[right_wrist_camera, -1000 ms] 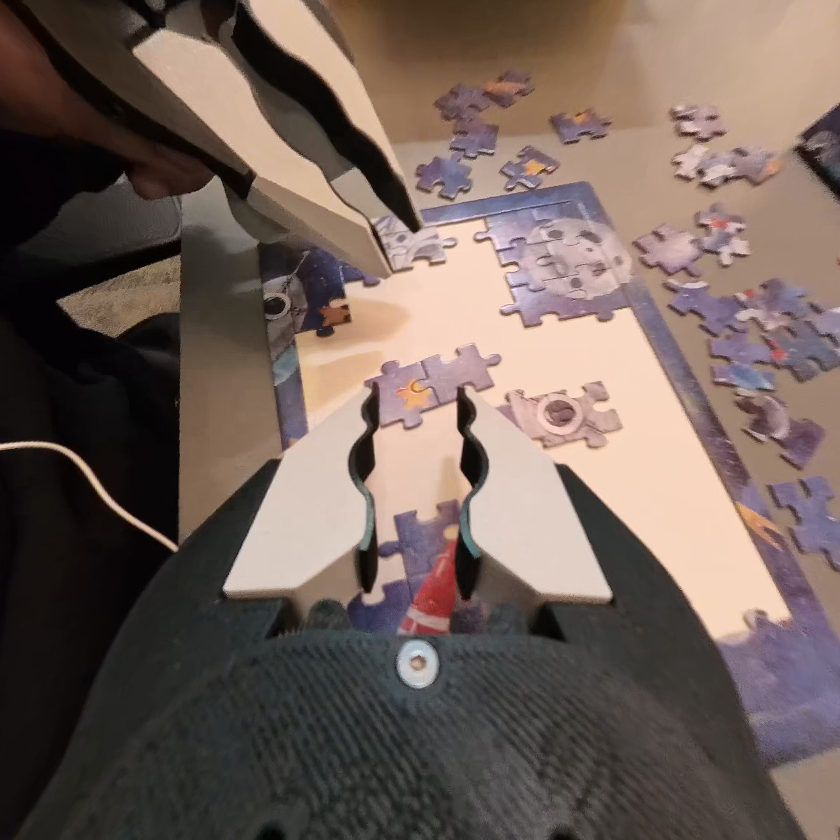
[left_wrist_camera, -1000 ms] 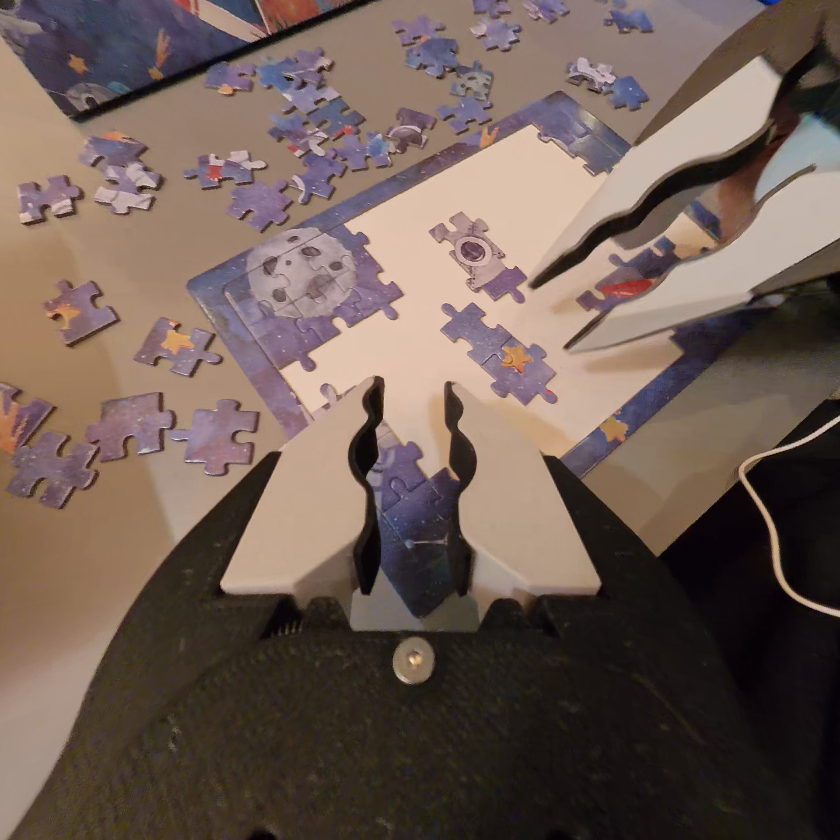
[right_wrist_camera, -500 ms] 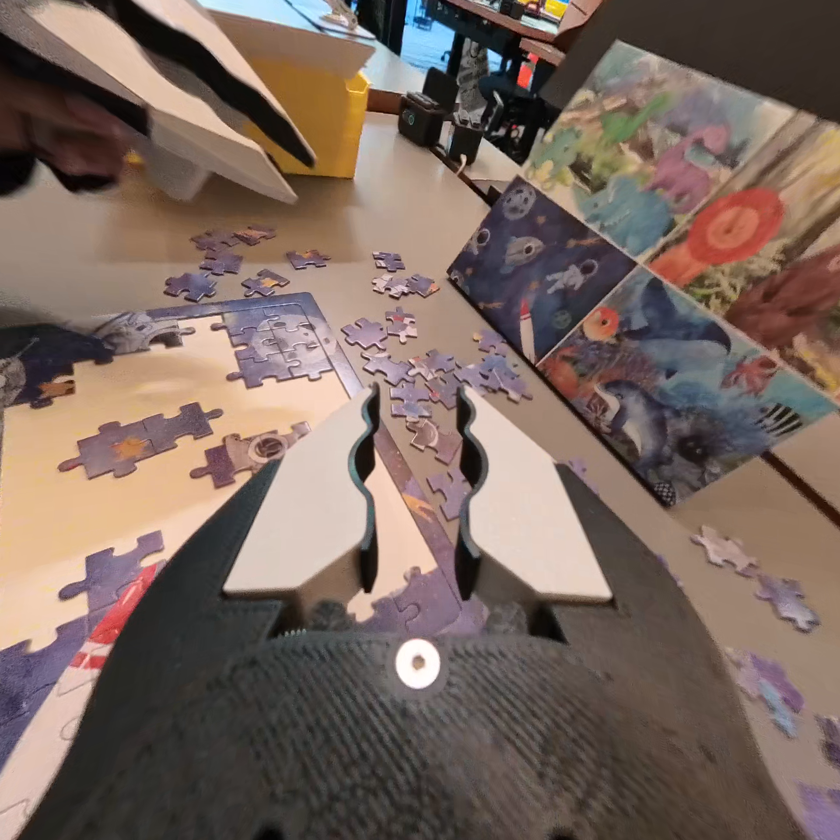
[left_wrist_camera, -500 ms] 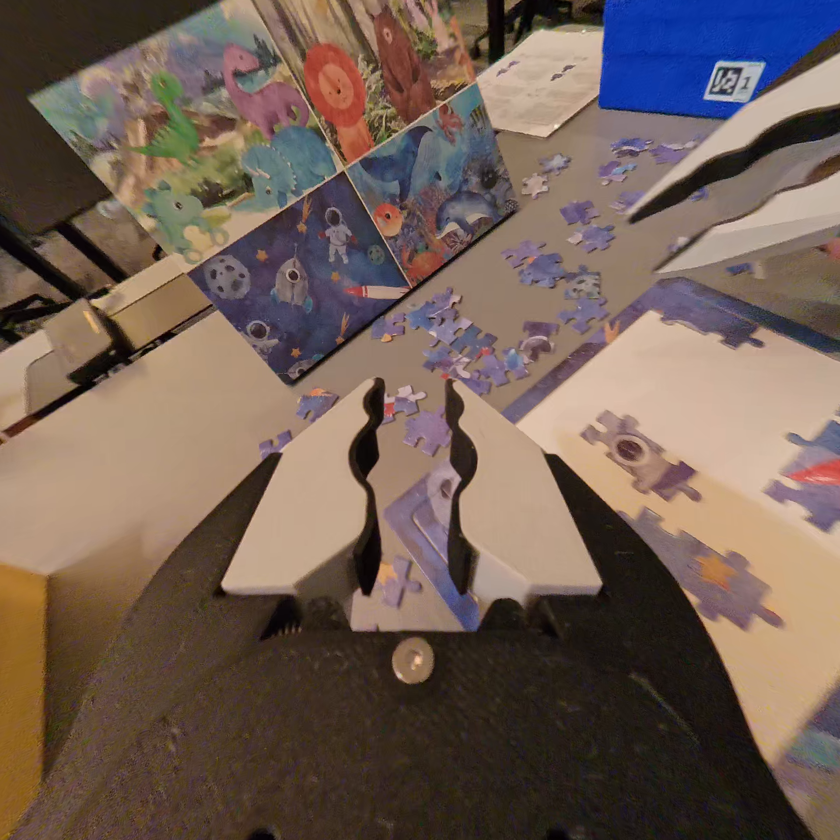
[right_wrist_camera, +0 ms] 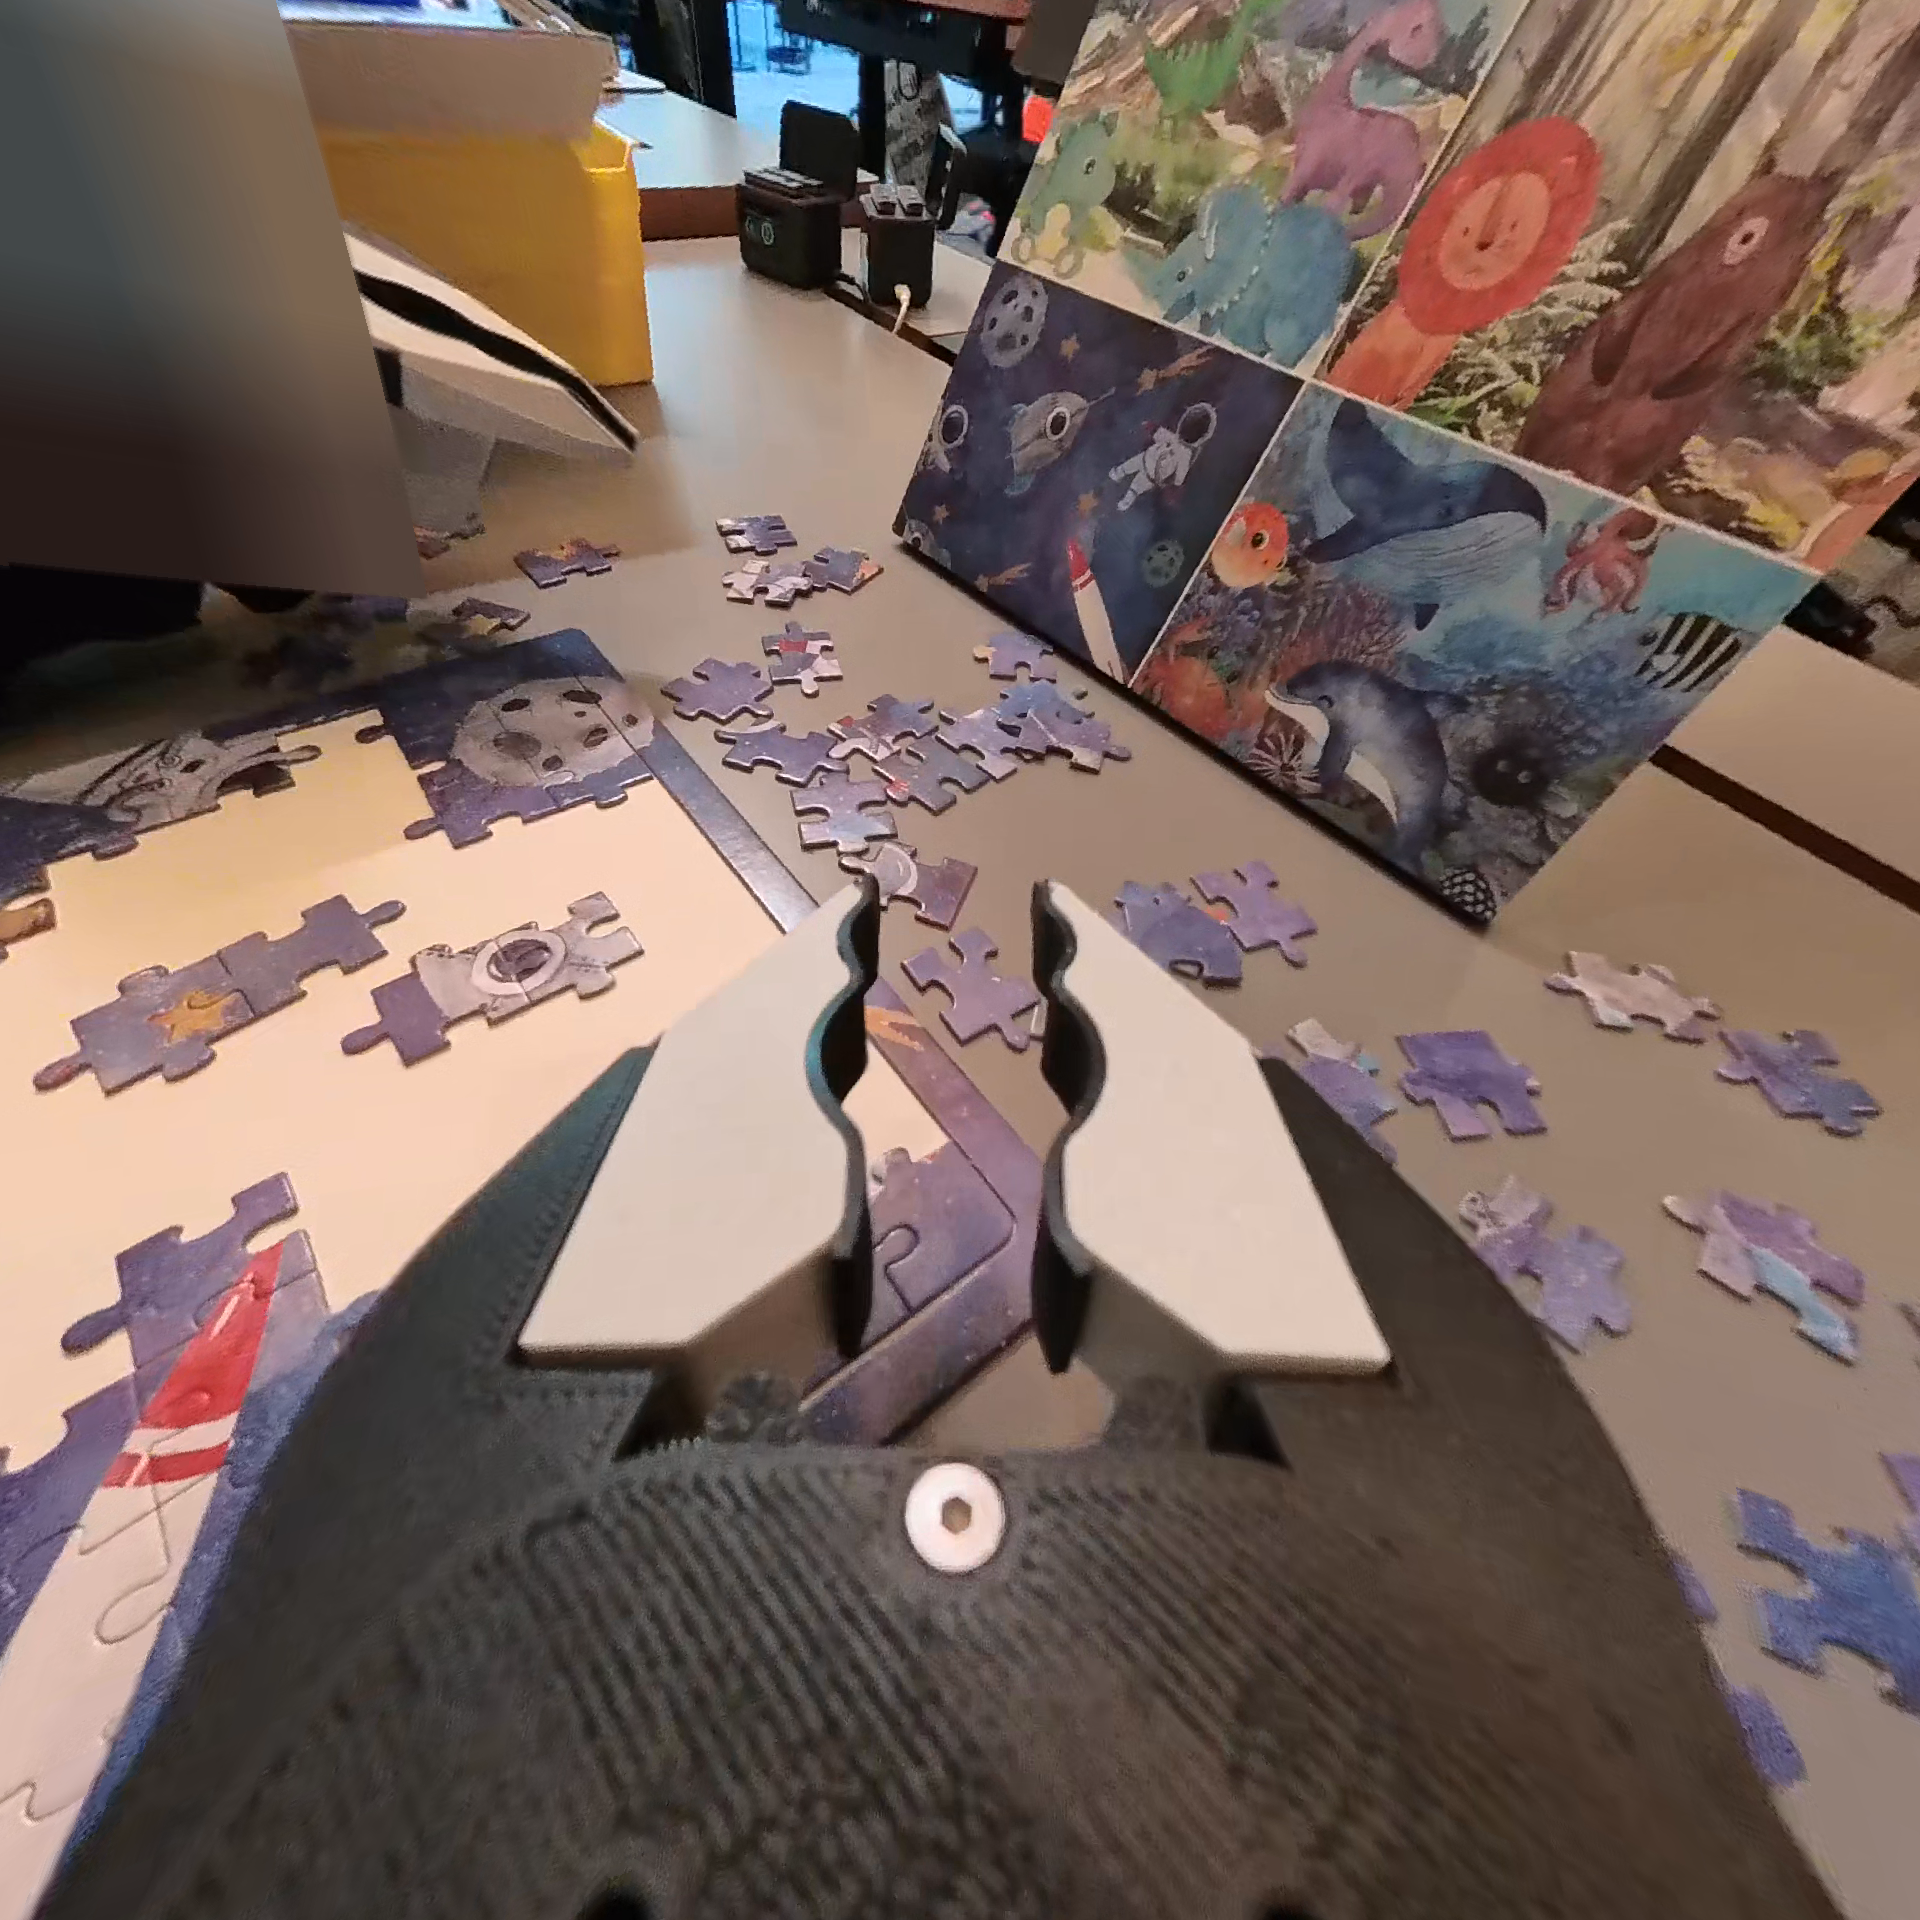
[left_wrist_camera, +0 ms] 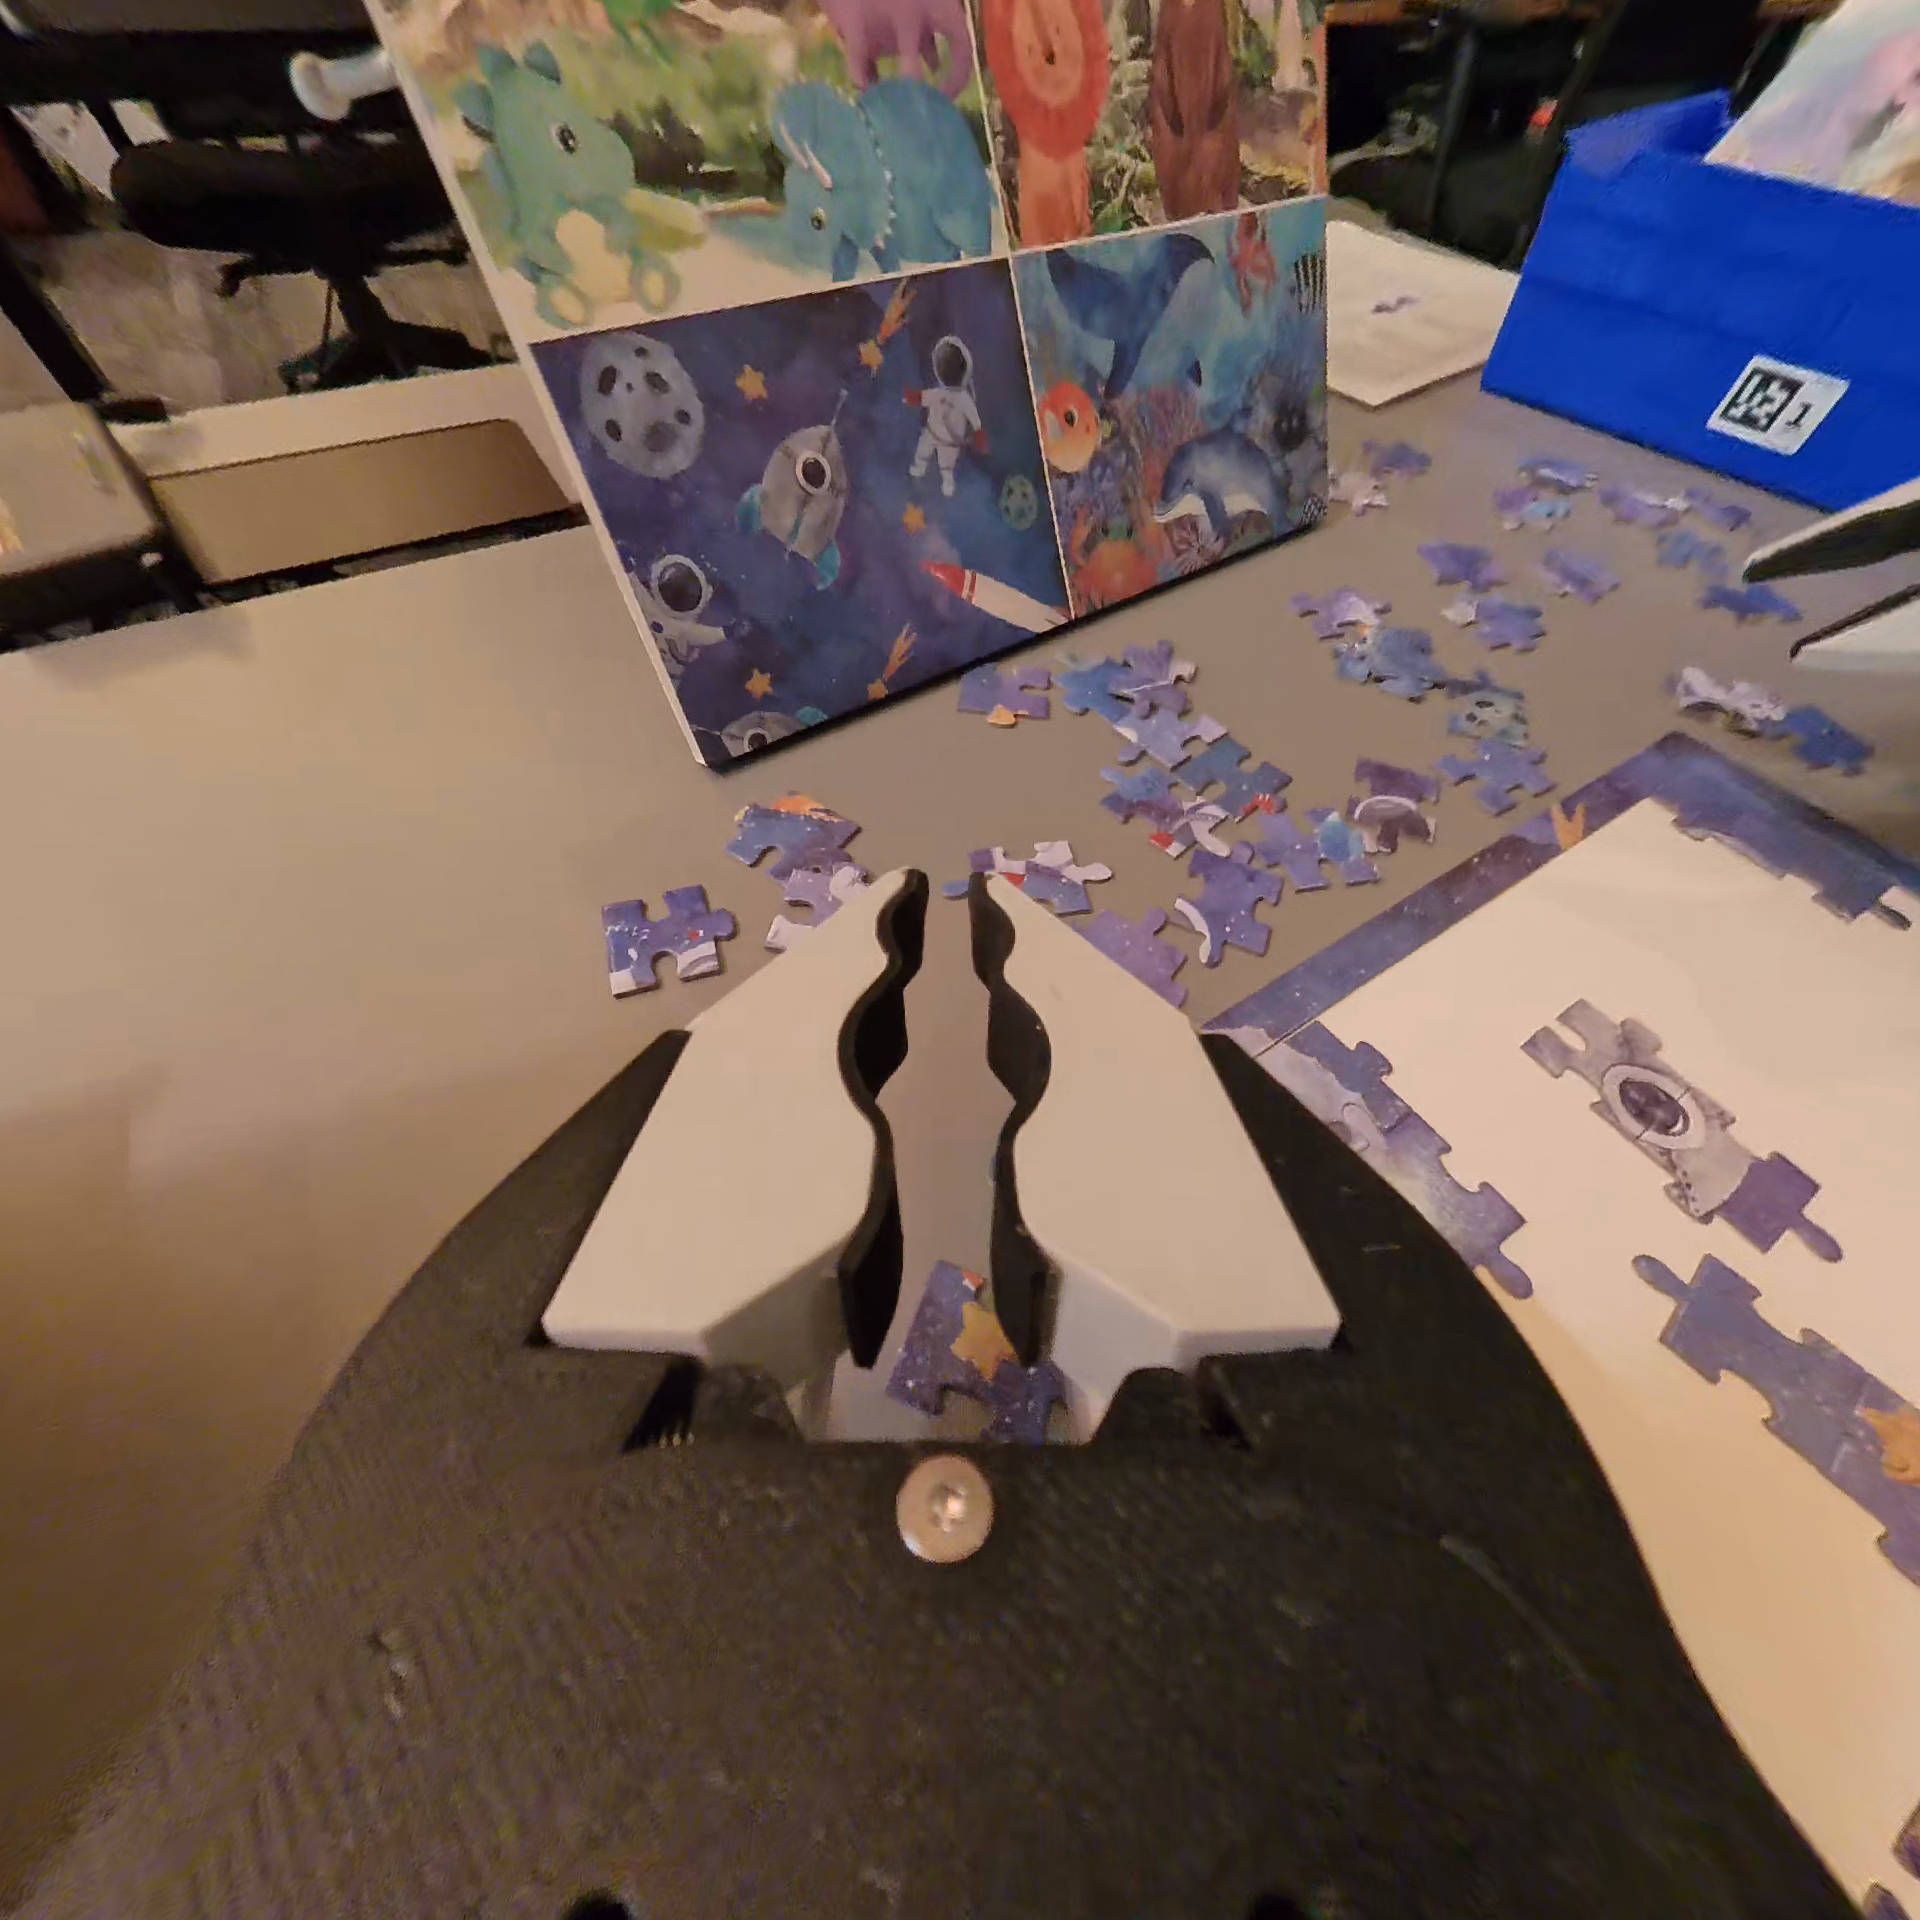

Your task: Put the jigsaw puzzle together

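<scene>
My left gripper (left_wrist_camera: 948, 883) hovers over the grey table near loose blue puzzle pieces (left_wrist_camera: 1205, 790). Its fingers stand a slim gap apart with nothing between them. A star piece (left_wrist_camera: 966, 1351) shows on the table below the finger bases. My right gripper (right_wrist_camera: 954, 894) is open and empty, above a loose blue piece (right_wrist_camera: 971, 987) just right of the puzzle tray's frame (right_wrist_camera: 727, 821). The tray (left_wrist_camera: 1558, 987) holds a moon section (right_wrist_camera: 551, 727) and a few joined pieces. Each gripper shows at the edge of the other's view: the right one in the left wrist view (left_wrist_camera: 1849, 592), the left one in the right wrist view (right_wrist_camera: 499, 384).
A picture box (left_wrist_camera: 831, 499) stands propped behind the loose pieces and also shows in the right wrist view (right_wrist_camera: 1351, 520). A blue bin (left_wrist_camera: 1704, 291) is at the back right, a yellow bin (right_wrist_camera: 520, 229) at the back left. Several more pieces (right_wrist_camera: 1475, 1081) lie to the right. One gripper's finger ends stand about 25 centimeters off the other's.
Both grippers lifted and swung from over the puzzle tray toward the loose pieces and the box. The left jaws narrowed to a slim gap on nothing; the right jaws narrowed slightly.
</scene>
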A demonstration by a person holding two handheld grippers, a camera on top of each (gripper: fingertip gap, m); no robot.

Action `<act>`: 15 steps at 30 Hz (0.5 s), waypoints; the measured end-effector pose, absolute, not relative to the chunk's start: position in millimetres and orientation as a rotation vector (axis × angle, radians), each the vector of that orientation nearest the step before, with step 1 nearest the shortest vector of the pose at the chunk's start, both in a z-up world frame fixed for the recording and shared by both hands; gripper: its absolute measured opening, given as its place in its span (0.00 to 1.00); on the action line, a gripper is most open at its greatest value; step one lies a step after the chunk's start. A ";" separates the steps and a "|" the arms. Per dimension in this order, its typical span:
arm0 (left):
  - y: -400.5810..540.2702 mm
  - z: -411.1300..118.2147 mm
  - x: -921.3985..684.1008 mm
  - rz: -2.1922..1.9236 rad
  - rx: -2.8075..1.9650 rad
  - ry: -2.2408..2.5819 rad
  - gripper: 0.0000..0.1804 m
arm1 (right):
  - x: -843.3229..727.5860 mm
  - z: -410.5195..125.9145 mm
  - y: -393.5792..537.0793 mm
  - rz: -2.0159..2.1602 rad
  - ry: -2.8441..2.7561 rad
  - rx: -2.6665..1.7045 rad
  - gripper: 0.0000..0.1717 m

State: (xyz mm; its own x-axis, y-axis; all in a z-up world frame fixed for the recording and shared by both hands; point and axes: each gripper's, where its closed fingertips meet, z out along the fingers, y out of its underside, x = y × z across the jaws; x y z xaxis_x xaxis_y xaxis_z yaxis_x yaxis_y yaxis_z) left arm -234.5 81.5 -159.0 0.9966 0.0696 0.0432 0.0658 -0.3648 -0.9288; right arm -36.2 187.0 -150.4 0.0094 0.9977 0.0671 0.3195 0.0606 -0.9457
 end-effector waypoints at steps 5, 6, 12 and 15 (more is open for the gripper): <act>82.0 -164.0 -235.4 0.016 -1.971 -0.100 0.04 | -37.1 -147.8 186.3 1.028 -1.428 -1.421 0.16; 82.2 -164.5 -235.4 0.023 -1.973 -0.098 0.04 | -36.8 -147.2 186.5 1.031 -1.424 -1.421 0.15; 81.8 -164.5 -238.4 0.034 -1.971 -0.120 0.05 | -36.3 -144.5 187.0 1.050 -1.405 -1.426 0.15; 81.7 -163.0 -239.0 0.020 -1.960 -0.132 0.05 | -36.2 -143.4 186.8 1.055 -1.401 -1.425 0.15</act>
State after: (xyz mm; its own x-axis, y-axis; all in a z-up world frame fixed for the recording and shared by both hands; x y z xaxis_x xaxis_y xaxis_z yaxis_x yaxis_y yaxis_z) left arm -239.0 81.7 -163.0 0.9936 0.1022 0.0476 0.0830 -0.3777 -0.9222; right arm -36.2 186.8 -143.4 0.0148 0.9999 -0.0033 0.2788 -0.0073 -0.9603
